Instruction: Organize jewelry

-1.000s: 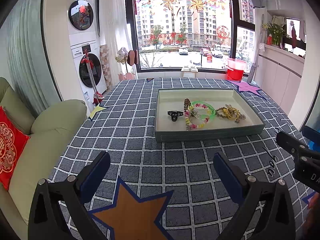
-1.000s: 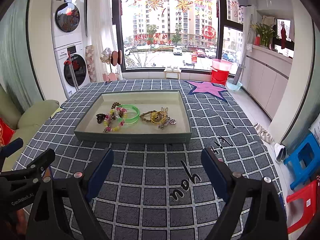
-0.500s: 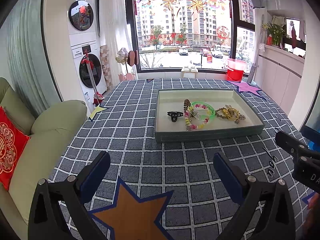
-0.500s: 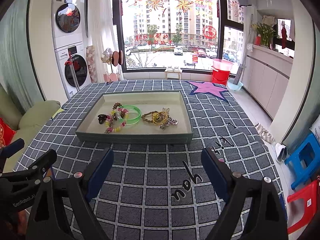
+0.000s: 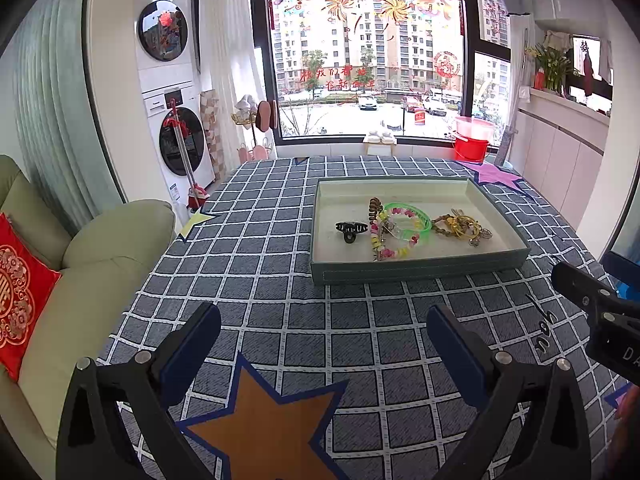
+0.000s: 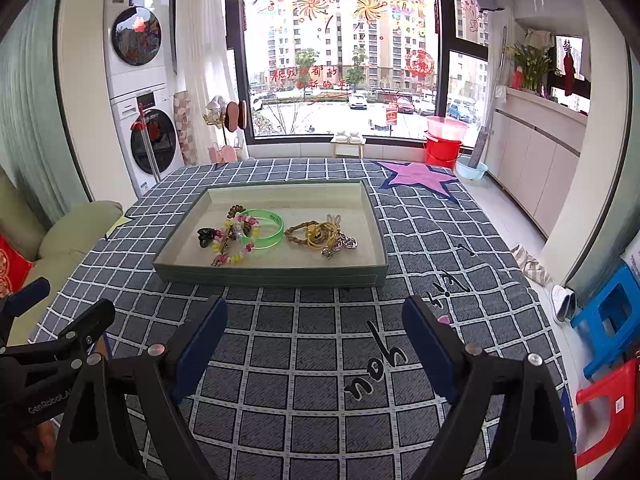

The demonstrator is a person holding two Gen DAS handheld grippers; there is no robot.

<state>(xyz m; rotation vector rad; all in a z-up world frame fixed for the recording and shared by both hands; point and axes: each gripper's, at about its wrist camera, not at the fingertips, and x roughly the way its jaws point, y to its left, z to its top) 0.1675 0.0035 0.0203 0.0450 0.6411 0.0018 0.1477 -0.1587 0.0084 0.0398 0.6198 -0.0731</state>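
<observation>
Jewelry sits bunched in the grey-green tray (image 6: 276,278), straight ahead of both tools on the checked tablecloth (image 6: 304,344). Left gripper (image 5: 324,340) hangs with its jaws spread wide, nothing between the blue pads, well short of the tray's near wall. Right gripper (image 6: 314,330) shows the same picture, jaws wide apart and empty, tray dead ahead. Inside the tray, from the right tool's view: black hair claw (image 6: 206,236) farthest left, the pastel bead bracelet (image 6: 236,246) just beside it and overlapping the green bangle (image 6: 266,232), then the yellow and brown tangle (image 6: 320,234) to the right (a silvery charm trails off its near edge). From the left tool, the other gripper's black arm pokes in at the right edge.
</observation>
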